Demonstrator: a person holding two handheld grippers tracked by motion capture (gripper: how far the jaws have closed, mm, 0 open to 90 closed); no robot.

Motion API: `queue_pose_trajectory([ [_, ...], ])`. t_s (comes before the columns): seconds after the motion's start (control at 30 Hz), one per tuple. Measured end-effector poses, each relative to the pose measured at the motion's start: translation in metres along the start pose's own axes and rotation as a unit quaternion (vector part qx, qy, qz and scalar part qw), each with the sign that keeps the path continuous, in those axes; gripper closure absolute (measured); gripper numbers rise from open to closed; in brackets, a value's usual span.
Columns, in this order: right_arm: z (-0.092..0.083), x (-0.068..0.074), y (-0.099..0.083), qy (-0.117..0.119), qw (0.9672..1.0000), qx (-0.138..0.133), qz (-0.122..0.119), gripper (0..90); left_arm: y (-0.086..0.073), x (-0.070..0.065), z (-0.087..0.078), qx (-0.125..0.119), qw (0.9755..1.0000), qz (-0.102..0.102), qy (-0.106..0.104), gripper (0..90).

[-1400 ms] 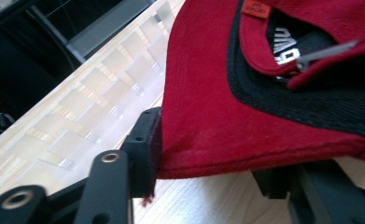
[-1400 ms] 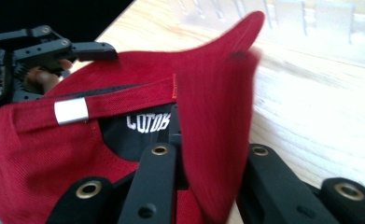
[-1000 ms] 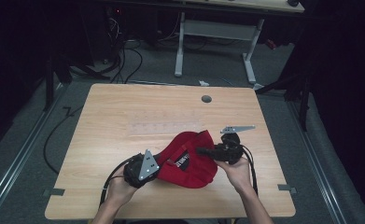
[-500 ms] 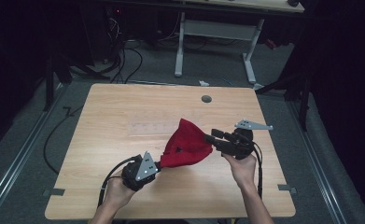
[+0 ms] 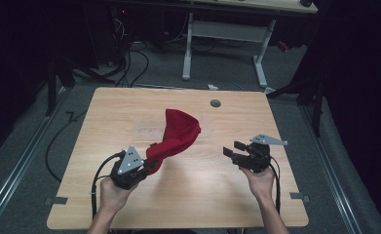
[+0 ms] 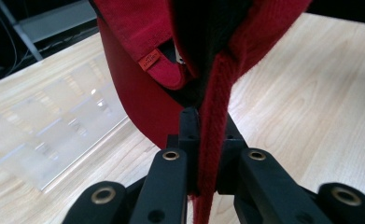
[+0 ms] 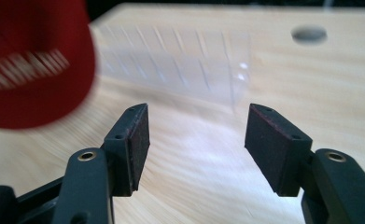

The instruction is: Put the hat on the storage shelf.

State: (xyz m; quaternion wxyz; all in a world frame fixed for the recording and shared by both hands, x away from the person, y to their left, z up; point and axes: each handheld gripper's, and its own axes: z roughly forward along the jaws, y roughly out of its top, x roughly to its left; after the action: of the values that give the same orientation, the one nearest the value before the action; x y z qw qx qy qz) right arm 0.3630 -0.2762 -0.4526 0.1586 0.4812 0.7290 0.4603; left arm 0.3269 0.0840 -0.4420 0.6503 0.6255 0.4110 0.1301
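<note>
Wooden table (image 5: pixel 188 200): your left gripper (image 5: pixel 146 168) clamps the soft, light red cap (image 5: pixel 178 134) by its edge; your right gripper (image 5: pixel 231 151), just opening, holds nothing. Grip the stiff brim.

Parts of the red cap you can't quite see

In the left gripper view the red cap (image 6: pixel 138 93) runs off the top edge, and its little orange tag (image 6: pixel 150 59) is too small to read; in the right gripper view the cap (image 7: pixel 35 60) is blurry and cut off at the left; the clear plastic tray (image 7: pixel 180 60) looks faint.
</note>
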Motion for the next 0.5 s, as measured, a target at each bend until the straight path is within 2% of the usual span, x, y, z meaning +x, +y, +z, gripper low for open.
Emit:
queue_pose_trajectory([
  [0.03,0.006,-0.003,-0.007,-0.006,0.9999,0.013,0.003,40.5,0.000,0.000,0.000,0.000,1.0000,0.000,0.000,84.7],
  [0.07,0.012,-0.006,-0.013,-0.012,0.9995,0.028,0.005,41.1,0.002,0.006,0.000,-0.003,0.9999,-0.012,0.006,84.7],
  [0.1,0.019,-0.008,-0.020,-0.024,0.9986,0.046,0.005,41.6,0.002,0.006,0.000,-0.003,0.9999,-0.012,0.006,84.7],
  [0.17,0.027,-0.012,-0.030,-0.041,0.9969,0.068,0.003,42.1,0.004,0.012,0.000,-0.010,0.9996,-0.023,0.010,84.7],
  [0.23,0.033,-0.015,-0.038,-0.054,0.9954,0.079,0.000,42.4,0.006,0.016,0.001,-0.016,0.9994,-0.029,0.013,84.7],
  [0.3,0.039,-0.018,-0.045,-0.071,0.9936,0.088,-0.007,42.4,0.010,0.020,0.003,-0.023,0.9986,-0.046,0.016,84.6],
  [0.37,0.043,-0.019,-0.049,-0.087,0.9917,0.094,-0.012,42.4,0.016,0.024,0.003,-0.027,0.9980,-0.054,0.020,84.6],
  [0.43,0.046,-0.019,-0.052,-0.092,0.9906,0.099,-0.017,42.4,0.018,0.025,0.003,-0.029,0.9978,-0.056,0.022,84.6],
  [0.5,0.048,-0.018,-0.054,-0.104,0.9889,0.102,-0.028,42.6,0.027,0.030,0.005,-0.040,0.9968,-0.064,0.026,84.6],
])
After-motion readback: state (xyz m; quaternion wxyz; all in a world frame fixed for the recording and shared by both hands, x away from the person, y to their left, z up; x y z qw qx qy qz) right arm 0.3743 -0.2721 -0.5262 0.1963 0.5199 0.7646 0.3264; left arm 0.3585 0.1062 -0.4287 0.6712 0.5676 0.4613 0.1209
